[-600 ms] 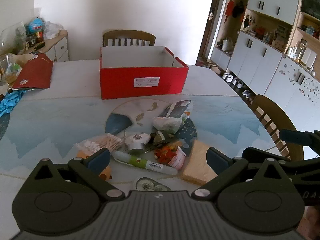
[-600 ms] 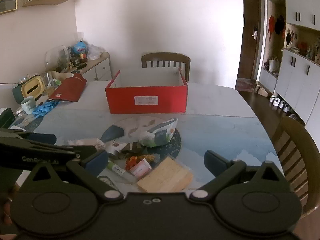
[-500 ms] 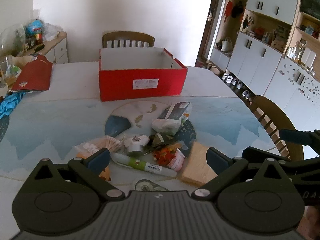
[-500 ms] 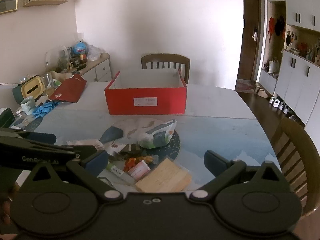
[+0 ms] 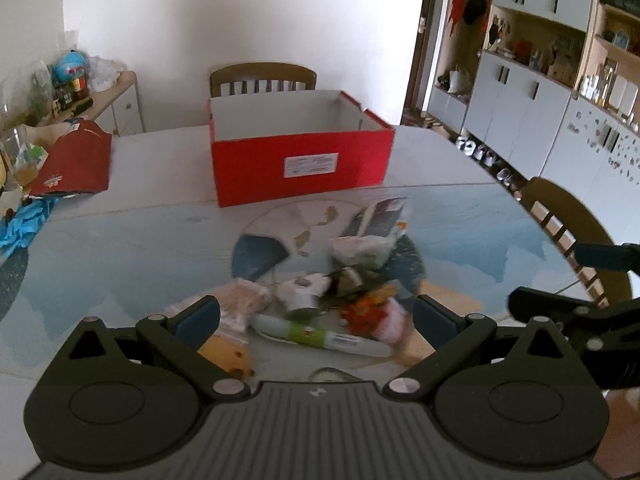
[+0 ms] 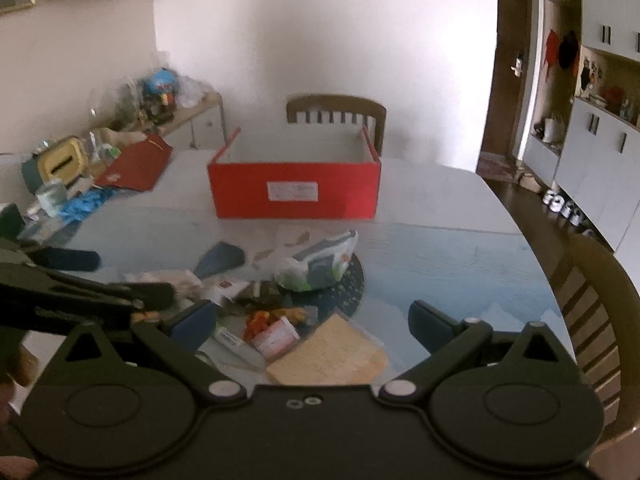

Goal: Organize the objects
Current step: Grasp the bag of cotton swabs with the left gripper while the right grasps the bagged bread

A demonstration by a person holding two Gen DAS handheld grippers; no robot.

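Left gripper: the black two-finger left gripper (image 5: pixel 316 314) is hovering above the near side of the pile, its jaws standing wide apart and gripping nothing.
Right gripper: the black two-finger right gripper (image 6: pixel 312 322) is hanging over the near right side of the pile, jaws likewise spread wide and carrying nothing.
Box: the open red cardboard box with a white label (image 5: pixel 300 156) is sitting on the far half of the table, beyond the pile and apart from it; what I can see of its white interior is showing no contents.
Pile: the loose objects are lying clustered on the glass-topped table with the blue and white printed surface (image 5: pixel 120 248), between the box and both grippers.
Pile, detail: a white tube with a green band (image 5: pixel 316 334) is lying flat nearest the left gripper; a small white roll (image 5: pixel 304 292) is sitting just behind it; a crumpled white plastic bag with grey and green print (image 6: pixel 320 264) is resting at the far side of the cluster; a flat tan rectangular pad (image 6: pixel 332 354) is lying at the near right edge, just beside a small pink and white packet (image 6: pixel 276 334).
Image quality: the pile is appearing motion-blurred in the left view, so finer items are not identifiable.
Surroundings: a brown wooden chair (image 6: pixel 336 114) is standing behind the box; a dark red folded paper bag (image 5: pixel 74 160) is lying to the left of the box, well apart from it.
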